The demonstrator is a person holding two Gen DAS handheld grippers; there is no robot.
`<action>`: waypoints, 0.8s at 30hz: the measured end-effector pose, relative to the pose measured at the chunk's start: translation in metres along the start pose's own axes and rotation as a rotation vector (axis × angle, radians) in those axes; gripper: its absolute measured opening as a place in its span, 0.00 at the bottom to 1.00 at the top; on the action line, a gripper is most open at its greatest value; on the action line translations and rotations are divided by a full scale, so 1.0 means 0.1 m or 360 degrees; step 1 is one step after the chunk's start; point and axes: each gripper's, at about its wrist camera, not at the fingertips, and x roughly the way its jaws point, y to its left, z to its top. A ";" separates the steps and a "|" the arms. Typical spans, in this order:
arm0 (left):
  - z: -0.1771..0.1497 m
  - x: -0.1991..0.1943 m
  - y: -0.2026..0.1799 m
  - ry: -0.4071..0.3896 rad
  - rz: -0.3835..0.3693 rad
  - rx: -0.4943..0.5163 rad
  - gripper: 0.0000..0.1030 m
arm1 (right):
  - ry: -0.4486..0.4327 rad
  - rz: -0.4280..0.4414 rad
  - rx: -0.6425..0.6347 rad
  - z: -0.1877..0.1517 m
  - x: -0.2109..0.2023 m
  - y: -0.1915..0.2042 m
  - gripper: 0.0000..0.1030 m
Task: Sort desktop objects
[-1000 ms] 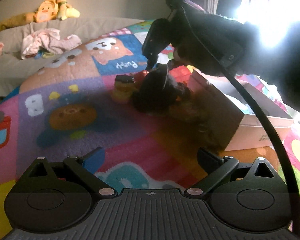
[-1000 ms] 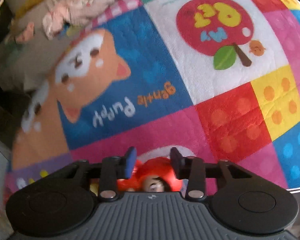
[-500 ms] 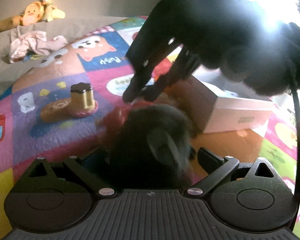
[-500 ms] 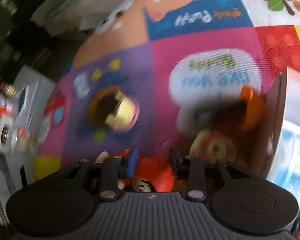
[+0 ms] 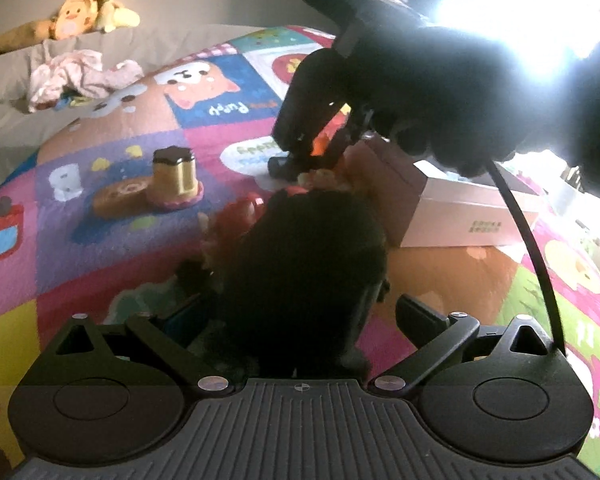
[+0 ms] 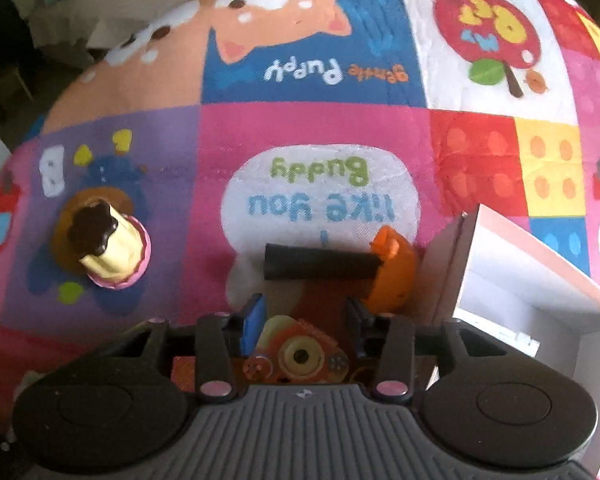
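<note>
Patchwork mat (image 6: 300,128) – one box (image 5: 460,216) | left tongs (image 5: 300,316) open | right tongs (image 6: 305,316) – grip unclear

Cloth and plastic surfaces

Matt printed patchwork cloth mat (image 6: 308,128); glossy yellow-and-pink plastic pudding toy (image 6: 112,248) at nine o'clock; smooth pale cardboard box (image 6: 540,280) at three.

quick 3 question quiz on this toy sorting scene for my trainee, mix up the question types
1. True or false: the cream pudding toy with a dark brown top lies inside the white cardboard box.
2. What lies on the mat just ahead of the right gripper? A) a black cylinder B) a metal spoon C) a glass cup
3. Short answer: what sits between the right gripper's fingers?

Key: 1 false, it stands on the patchwork mat. 2 A, the black cylinder. 3 an orange-red plastic toy.
</note>
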 end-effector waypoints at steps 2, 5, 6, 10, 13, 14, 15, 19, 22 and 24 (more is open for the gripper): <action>-0.01 -0.02 0.04 0.0001 0.0002 -0.0024 0.99 | 0.0061 0.0126 0.0009 -0.08 -0.04 0.04 0.34; -0.01 -0.03 0.09 0.0000 -0.0006 -0.0064 0.99 | 0.0234 0.0346 -0.0046 -0.28 -0.16 0.12 0.30; -0.01 -0.02 0.09 -0.0002 -0.0008 -0.0068 0.99 | 0.0239 0.0390 -0.0059 -0.31 -0.24 0.11 0.30; 0.00 -0.01 0.07 -0.0013 -0.0015 -0.0057 0.99 | 0.0003 0.0217 0.0026 -0.18 -0.53 -0.14 0.35; -0.01 0.00 0.07 -0.0009 -0.0006 -0.0060 0.99 | -0.0058 0.0088 0.0175 0.05 -0.43 -0.37 0.35; -0.01 0.00 0.08 -0.0008 -0.0004 -0.0069 0.99 | -0.0069 0.0027 0.0224 0.14 -0.33 -0.43 0.35; -0.01 0.00 0.09 -0.0006 -0.0001 -0.0078 0.99 | -0.0074 -0.0020 0.0259 0.21 -0.24 -0.47 0.35; -0.01 0.01 0.12 -0.0001 0.0006 -0.0114 0.99 | -0.0071 -0.0200 0.0306 0.44 0.16 -0.49 0.22; -0.02 0.01 0.14 -0.0002 -0.0012 -0.0137 0.99 | -0.0014 -0.0215 0.0275 0.51 0.25 -0.47 0.17; -0.02 0.01 0.15 -0.0007 -0.0020 -0.0142 0.99 | 0.0022 -0.0201 0.0216 0.47 0.26 -0.39 0.17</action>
